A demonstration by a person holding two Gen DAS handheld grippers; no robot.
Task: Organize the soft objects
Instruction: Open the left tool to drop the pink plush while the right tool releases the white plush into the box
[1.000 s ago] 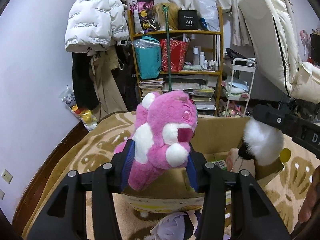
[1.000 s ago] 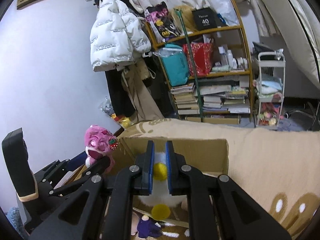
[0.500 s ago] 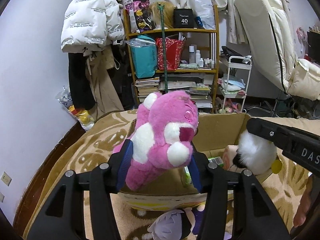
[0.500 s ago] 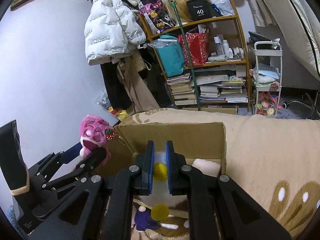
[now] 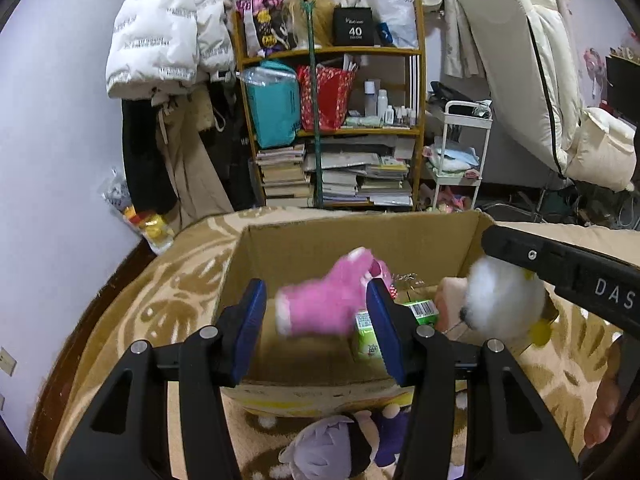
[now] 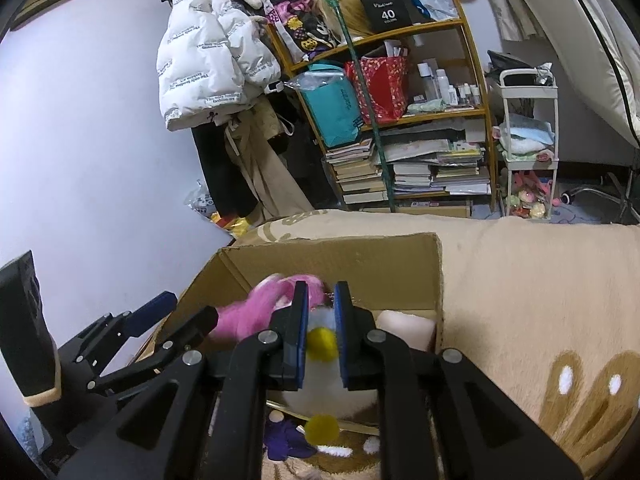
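Dropping blurred between the parted blue pads of the left claw [image 5: 316, 330] into the open brown cardboard box [image 5: 352, 240] on the beige patterned blanket [image 6: 532, 280], the fluffy pink plush toy [image 5: 320, 304], while the right claw [image 6: 320, 334] clamping the white plush's yellow pompom [image 6: 321, 344].

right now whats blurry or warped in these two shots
Left wrist view: the pink plush is motion-smeared over the cardboard box, the shelf stays sharp. Right wrist view: the same plush is smeared, and fisheye bends the shelf.
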